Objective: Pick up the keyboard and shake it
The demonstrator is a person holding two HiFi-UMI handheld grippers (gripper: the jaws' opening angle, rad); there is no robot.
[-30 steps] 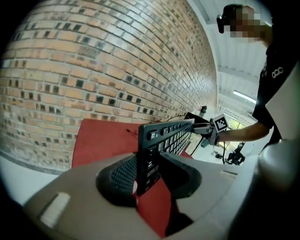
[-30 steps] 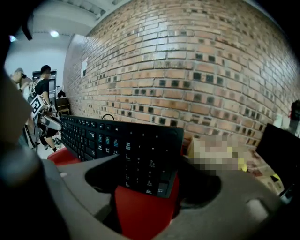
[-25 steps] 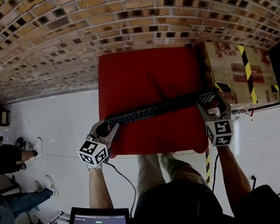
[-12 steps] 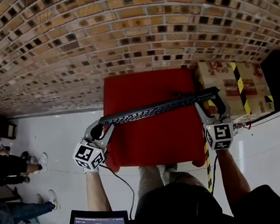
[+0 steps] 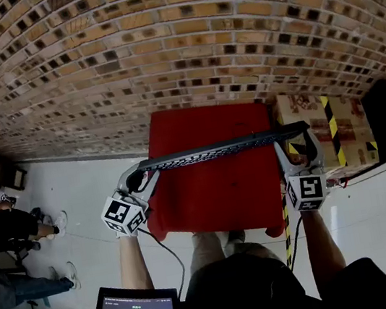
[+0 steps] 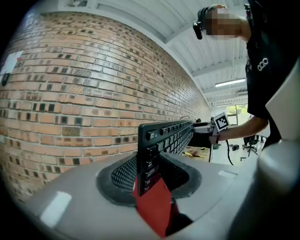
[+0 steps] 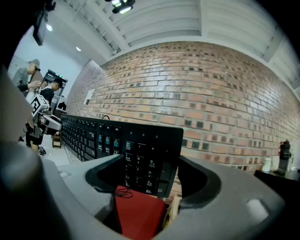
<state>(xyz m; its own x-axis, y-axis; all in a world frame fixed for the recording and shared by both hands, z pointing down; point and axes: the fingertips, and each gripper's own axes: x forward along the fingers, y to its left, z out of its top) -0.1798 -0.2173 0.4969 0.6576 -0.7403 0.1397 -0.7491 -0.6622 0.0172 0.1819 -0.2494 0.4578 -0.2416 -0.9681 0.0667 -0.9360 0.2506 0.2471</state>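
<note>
A long black keyboard (image 5: 221, 150) hangs in the air above the red table (image 5: 215, 198), held by both ends and seen nearly edge-on in the head view. My left gripper (image 5: 140, 179) is shut on its left end; in the left gripper view the keyboard (image 6: 164, 138) runs away from the jaws toward the other gripper. My right gripper (image 5: 298, 146) is shut on the right end, and in the right gripper view the number-pad end of the keyboard (image 7: 140, 152) sits between the jaws. The red table (image 7: 138, 213) shows below.
A brick wall (image 5: 159, 38) rises just behind the table. A cardboard box with yellow-black tape (image 5: 332, 134) stands at the table's right. A black cable (image 5: 166, 246) trails down from the left side. People (image 5: 2, 241) sit at the far left on the white floor.
The keyboard has risen with both grippers, higher above the red table, and now lies closer to level; between the last two frames it barely moved.
</note>
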